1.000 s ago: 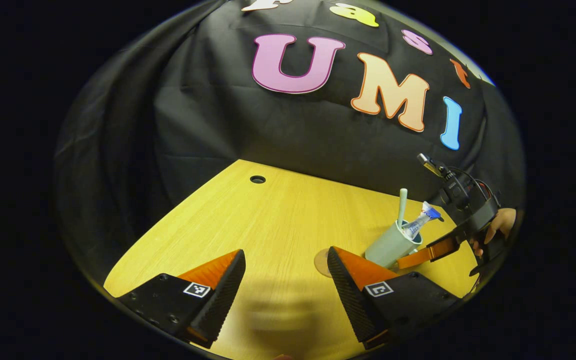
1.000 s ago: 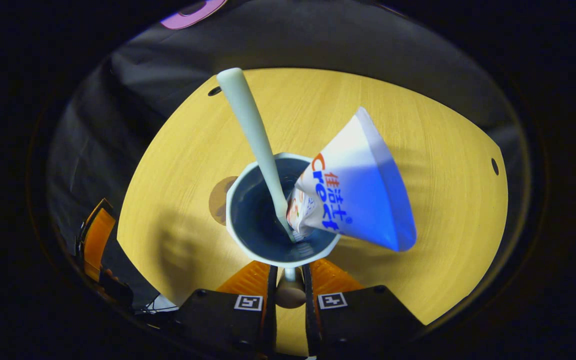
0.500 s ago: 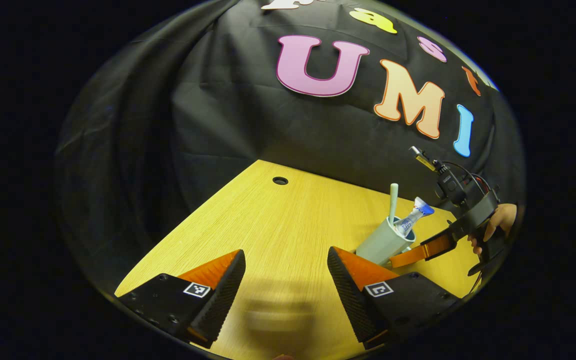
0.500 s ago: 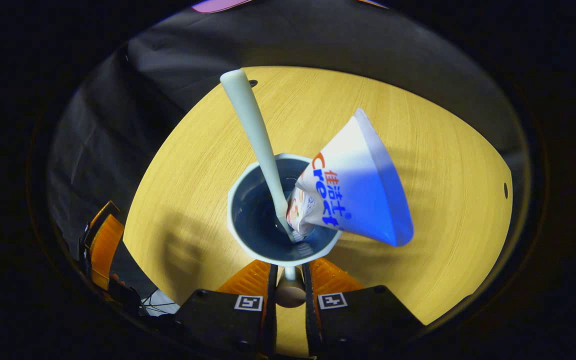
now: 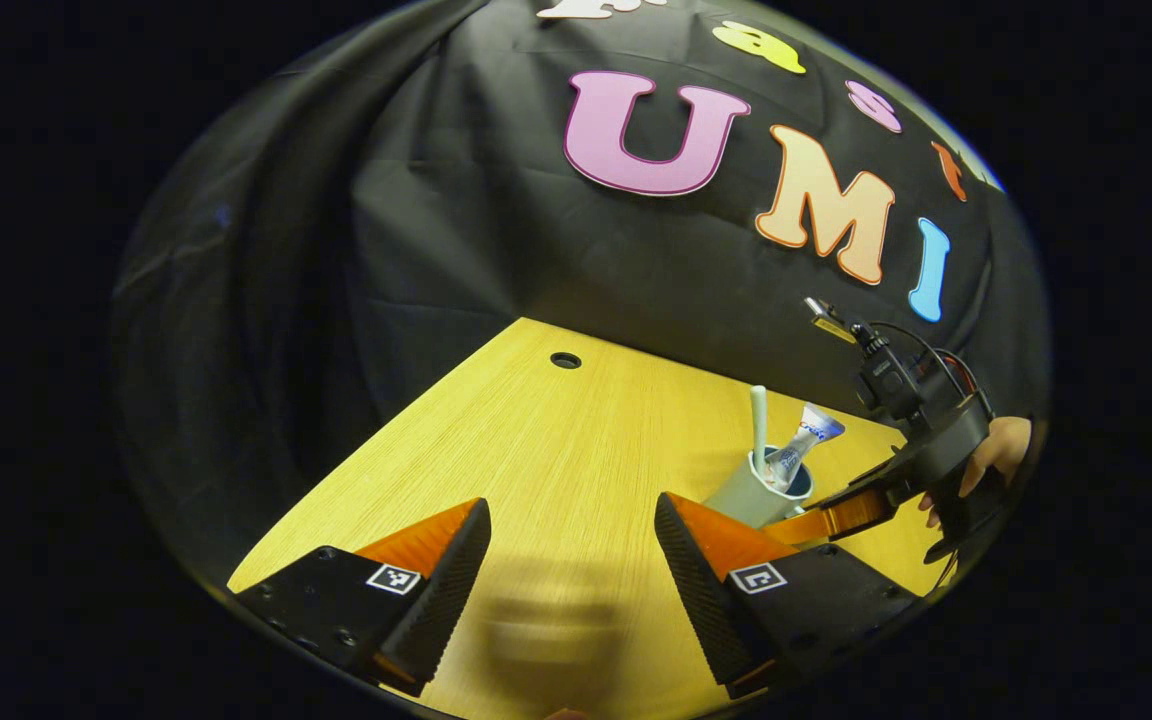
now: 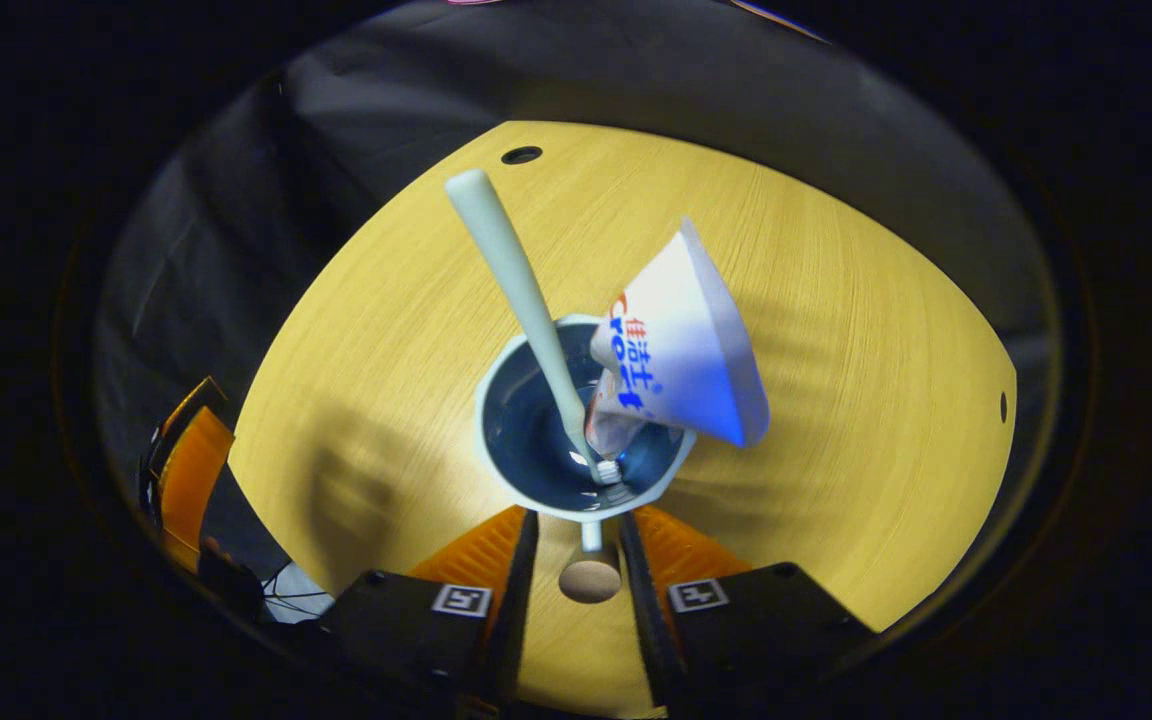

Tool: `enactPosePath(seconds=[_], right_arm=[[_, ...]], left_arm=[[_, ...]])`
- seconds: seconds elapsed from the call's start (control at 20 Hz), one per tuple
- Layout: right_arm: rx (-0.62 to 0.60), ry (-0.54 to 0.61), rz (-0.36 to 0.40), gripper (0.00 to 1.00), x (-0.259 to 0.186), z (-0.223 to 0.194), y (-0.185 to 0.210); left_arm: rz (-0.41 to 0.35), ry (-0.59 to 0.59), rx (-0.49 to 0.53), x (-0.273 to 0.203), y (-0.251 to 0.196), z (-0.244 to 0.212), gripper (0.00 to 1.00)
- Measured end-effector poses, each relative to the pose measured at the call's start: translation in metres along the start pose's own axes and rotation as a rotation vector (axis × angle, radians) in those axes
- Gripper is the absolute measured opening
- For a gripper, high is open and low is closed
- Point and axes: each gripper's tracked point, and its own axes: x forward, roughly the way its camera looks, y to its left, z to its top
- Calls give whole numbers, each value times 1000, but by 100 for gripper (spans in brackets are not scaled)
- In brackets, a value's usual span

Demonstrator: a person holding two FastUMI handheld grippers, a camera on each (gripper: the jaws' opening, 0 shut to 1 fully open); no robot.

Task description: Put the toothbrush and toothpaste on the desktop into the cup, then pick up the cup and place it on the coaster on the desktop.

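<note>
The right gripper (image 6: 581,515) is released. Its two fingers stand apart on either side of the cup's (image 6: 526,440) small handle, with a gap visible on both sides. The cup stands upright on the desk (image 6: 836,350), just beyond the fingertips. The toothbrush (image 6: 511,265) leans out over the cup's far rim, and the toothpaste (image 6: 681,345) is propped head-down against the rim beside it. Bare desk surrounds the cup on every side. The curved far edge is well away from the cup and has one cable hole (image 6: 521,155) near it. A second hole (image 6: 1002,407) sits out towards the side edge.

The left gripper (image 5: 571,505) is spread wide and holds nothing, with bare desk (image 5: 536,440) between its fingers. In its view the cup (image 5: 751,495) stands just behind its right finger, which hides the cup's base. The toothbrush (image 5: 758,415) and toothpaste (image 5: 801,445) poke up above the cup. The right gripper (image 5: 836,510) reaches in level to the cup's side, held by a hand (image 5: 986,455) near the desk edge. Only the right gripper view looks down into the cup. Only the left gripper view shows the cup side-on, with black cloth close behind the desk's far edge.
</note>
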Motion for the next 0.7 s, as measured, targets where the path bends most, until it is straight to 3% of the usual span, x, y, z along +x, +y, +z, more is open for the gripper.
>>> enactPosePath(seconds=[0.1,0.15,0.35,0.4,0.45,0.5,0.7], right_arm=[[7,-60,5,89,-11,3,2],[18,-107,18,100,-17,5,4],[59,-352,13,100,-51,12,-10],[68,-409,7,96,-64,11,-18],[76,-467,-1,100,-78,8,-26],[80,-519,-8,96,-95,5,-35],[108,-686,-37,100,-148,-15,-71]], left_arm=[[-18,-1,26,0,-9,3,95],[-30,2,42,0,-15,4,95],[-71,-26,113,-1,-46,15,95],[-79,-31,122,-1,-56,17,95],[-86,-33,128,-1,-68,18,95],[-90,-39,133,-1,-78,18,95],[-89,-79,164,-14,-121,26,95]])
